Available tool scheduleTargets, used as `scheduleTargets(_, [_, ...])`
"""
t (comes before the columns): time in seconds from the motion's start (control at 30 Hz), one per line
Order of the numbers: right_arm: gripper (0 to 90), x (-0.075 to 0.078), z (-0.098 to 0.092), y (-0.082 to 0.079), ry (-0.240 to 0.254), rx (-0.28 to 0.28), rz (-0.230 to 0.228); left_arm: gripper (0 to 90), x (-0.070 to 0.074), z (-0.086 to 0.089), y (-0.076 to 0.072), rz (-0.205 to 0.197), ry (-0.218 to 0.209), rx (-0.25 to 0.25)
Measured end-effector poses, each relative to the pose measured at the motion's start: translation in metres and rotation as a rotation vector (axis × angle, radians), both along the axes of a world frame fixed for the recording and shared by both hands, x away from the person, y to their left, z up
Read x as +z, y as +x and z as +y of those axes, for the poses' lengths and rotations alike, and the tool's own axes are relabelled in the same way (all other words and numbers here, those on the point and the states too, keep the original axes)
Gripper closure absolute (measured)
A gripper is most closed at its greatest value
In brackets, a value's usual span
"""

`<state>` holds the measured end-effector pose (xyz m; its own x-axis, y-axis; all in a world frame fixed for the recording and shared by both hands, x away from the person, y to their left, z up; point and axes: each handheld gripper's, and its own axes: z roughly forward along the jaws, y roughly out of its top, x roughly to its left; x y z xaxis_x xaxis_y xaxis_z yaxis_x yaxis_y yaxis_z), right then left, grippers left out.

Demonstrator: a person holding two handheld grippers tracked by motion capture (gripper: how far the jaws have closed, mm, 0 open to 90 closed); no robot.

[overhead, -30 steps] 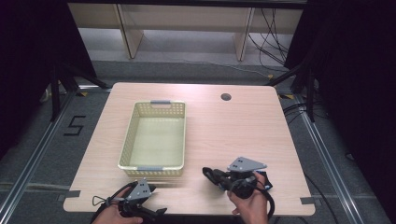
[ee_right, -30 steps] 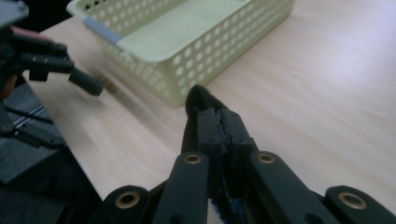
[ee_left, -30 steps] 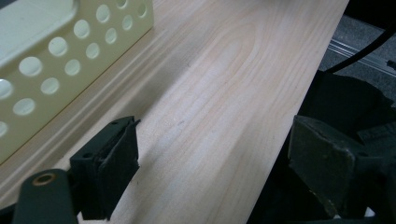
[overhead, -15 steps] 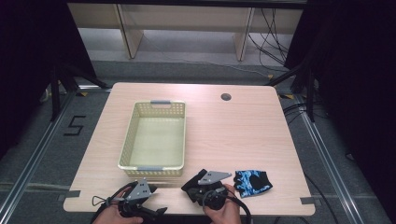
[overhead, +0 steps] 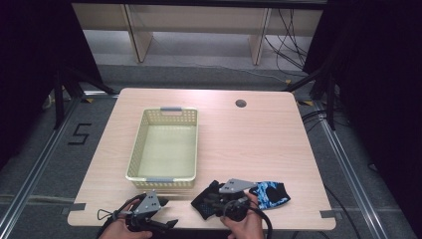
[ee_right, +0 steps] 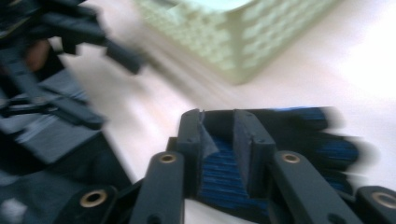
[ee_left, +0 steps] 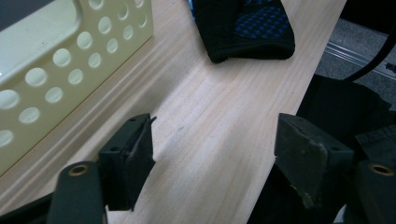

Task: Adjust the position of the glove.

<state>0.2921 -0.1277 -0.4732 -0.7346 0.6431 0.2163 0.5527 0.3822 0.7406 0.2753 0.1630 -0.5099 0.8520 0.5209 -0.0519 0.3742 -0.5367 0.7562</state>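
Looking down my right gripper (ee_right: 219, 149) first, I see its jaws a narrow gap apart with the blue-and-black glove (ee_right: 285, 140) lying under and between them; they have just been opening, and through the motion blur I can't tell whether the pads are clear of the fabric. In the high view that right gripper (overhead: 208, 203) sits over the glove's (overhead: 271, 194) dark cuff end, near the front edge of the wooden table (overhead: 259, 144), the blue patterned part sticking out to its right. My left gripper (ee_left: 215, 154) has its jaws standing wide with bare wood between them and nothing in its hold, though they have just been closing a little. Beyond them the glove (ee_left: 243, 28) lies flat on the table, apart from the jaws. In the high view the left gripper (overhead: 166, 225) rests at the front edge, just in front of the pale yellow perforated basket (overhead: 164, 179), which stands upright left of the table's centre
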Motion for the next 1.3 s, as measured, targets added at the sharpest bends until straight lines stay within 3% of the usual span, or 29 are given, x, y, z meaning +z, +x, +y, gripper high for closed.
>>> scheduleTargets(0.1, [80.7, 0.004, -0.02, 0.008, -0.012, -0.04, -0.03, 31.1, 0.0, -0.002, -0.003, 0.015, -0.02, 0.022])
scheduleTargets(0.17, [84.0, 0.006, -0.035, 0.013, -0.027, -0.08, -0.043, 34.8, 0.001, -0.001, -0.001, 0.007, -0.005, 0.007])
scheduleTargets(0.2, [85.0, 0.006, -0.039, 0.014, -0.034, -0.094, -0.042, 35.0, 0.001, -0.003, -0.002, 0.022, -0.042, 0.013])
scheduleTargets(0.23, [85.5, 0.005, -0.044, 0.016, -0.045, -0.088, -0.052, 35.4, 0.001, -0.003, -0.002, 0.023, -0.044, 0.018])
scheduleTargets(0.3, [85.6, 0.006, -0.052, 0.019, -0.078, -0.113, -0.072, 35.4, 0.002, -0.002, -0.001, 0.009, -0.031, 0.003])
scheduleTargets(0.37, [84.3, 0.009, -0.062, 0.021, -0.08, -0.139, -0.075, 35.1, 0.002, -0.001, 0.0, 0.011, -0.022, 0.002])
scheduleTargets(0.43, [83.5, 0.012, -0.072, 0.023, -0.082, -0.174, -0.091, 35.2, 0.003, -0.002, -0.002, 0.038, -0.045, 0.024])
scheduleTargets(0.5, [82.7, 0.015, -0.086, 0.022, -0.096, -0.225, -0.076, 35.7, 0.003, -0.002, -0.002, 0.047, -0.057, 0.029])
scheduleTargets(0.53, [82.2, 0.016, -0.095, 0.025, -0.11, -0.228, -0.102, 35.8, 0.002, -0.003, -0.002, 0.055, -0.07, 0.029])
scheduleTargets(0.63, [80.8, 0.014, -0.113, 0.027, -0.121, -0.251, -0.097, 36.1, 0.002, -0.002, -0.001, 0.05, -0.048, 0.029])
scheduleTargets(0.67, [80.3, 0.015, -0.118, 0.025, -0.127, -0.278, -0.073, 36.4, 0.002, -0.004, -0.002, 0.062, -0.065, 0.035])
scheduleTargets(0.7, [79.5, 0.014, -0.124, 0.024, -0.129, -0.298, -0.064, 36.5, 0.002, -0.003, -0.001, 0.052, -0.044, 0.03])
scheduleTargets(0.73, [79.3, 0.013, -0.129, 0.024, -0.121, -0.302, -0.073, 36.5, 0.002, -0.003, -0.002, 0.053, -0.056, 0.034])
scheduleTargets(0.77, [78.1, 0.014, -0.134, 0.023, -0.144, -0.317, -0.063, 36.4, 0.002, -0.003, -0.001, 0.054, -0.048, 0.032])
scheduleTargets(0.8, [76.9, 0.014, -0.14, 0.022, -0.154, -0.329, -0.062, 35.9, 0.002, -0.004, -0.002, 0.063, -0.071, 0.04])
scheduleTargets(0.87, [75.5, 0.013, -0.146, 0.018, -0.142, -0.385, -0.023, 35.3, 0.002, -0.003, -0.001, 0.065, -0.057, 0.039])
scheduleTargets(0.9, [74.7, 0.011, -0.154, 0.019, -0.164, -0.373, -0.058, 35.0, 0.003, -0.003, -0.001, 0.058, -0.051, 0.031])
scheduleTargets(0.97, [72.0, 0.008, -0.163, 0.019, -0.173, -0.396, -0.049, 33.7, 0.003, -0.002, 0.0, 0.051, -0.037, 0.028])
scheduleTargets(1.0, [71.9, 0.009, -0.165, 0.017, -0.183, -0.426, -0.016, 32.9, 0.003, -0.003, 0.0, 0.054, -0.049, 0.033])
scheduleTargets(1.03, [70.6, 0.008, -0.165, 0.014, -0.148, -0.471, 0.034, 32.8, 0.003, -0.002, 0.0, 0.049, -0.032, 0.025])
scheduleTargets(1.07, [69.7, 0.005, -0.171, 0.016, -0.173, -0.441, -0.006, 32.8, 0.003, -0.002, 0.0, 0.051, -0.038, 0.029])
scheduleTargets(1.13, [67.9, 0.002, -0.176, 0.016, -0.164, -0.448, 0.004, 32.5, 0.002, -0.003, 0.0, 0.052, -0.052, 0.031])
scheduleTargets(1.2, [66.3, 0.001, -0.177, 0.015, -0.145, -0.483, 0.052, 31.5, 0.002, -0.003, 0.0, 0.05, -0.049, 0.029])
scheduleTargets(1.3, [65.3, -0.004, -0.182, 0.017, -0.159, -0.47, 0.038, 30.4, 0.002, -0.002, 0.001, 0.045, -0.028, 0.023])
